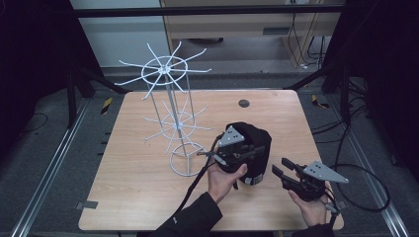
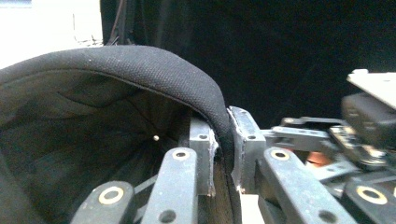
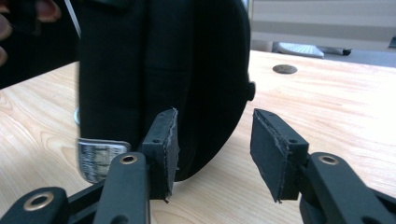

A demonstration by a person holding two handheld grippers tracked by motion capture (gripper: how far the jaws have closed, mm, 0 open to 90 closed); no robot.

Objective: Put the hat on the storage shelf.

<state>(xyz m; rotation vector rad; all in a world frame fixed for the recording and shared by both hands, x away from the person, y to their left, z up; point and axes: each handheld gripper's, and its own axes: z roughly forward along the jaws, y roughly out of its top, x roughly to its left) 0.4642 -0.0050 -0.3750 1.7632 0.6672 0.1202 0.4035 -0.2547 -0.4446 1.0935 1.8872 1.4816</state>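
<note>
High view: a black cap (image 1: pixel 254 148) sits right of centre on the surface (image 1: pixel 138 192), beside a white wire rack (image 1: pixel 173 113). Left gripper view: the left gripper (image 2: pixel 223 154) has its jaws clamped on the cap's soft, light brim, a sound place to hold. Right gripper view: the right gripper (image 3: pixel 212 149) has jaws apart, empty, just beside the cap.
</note>
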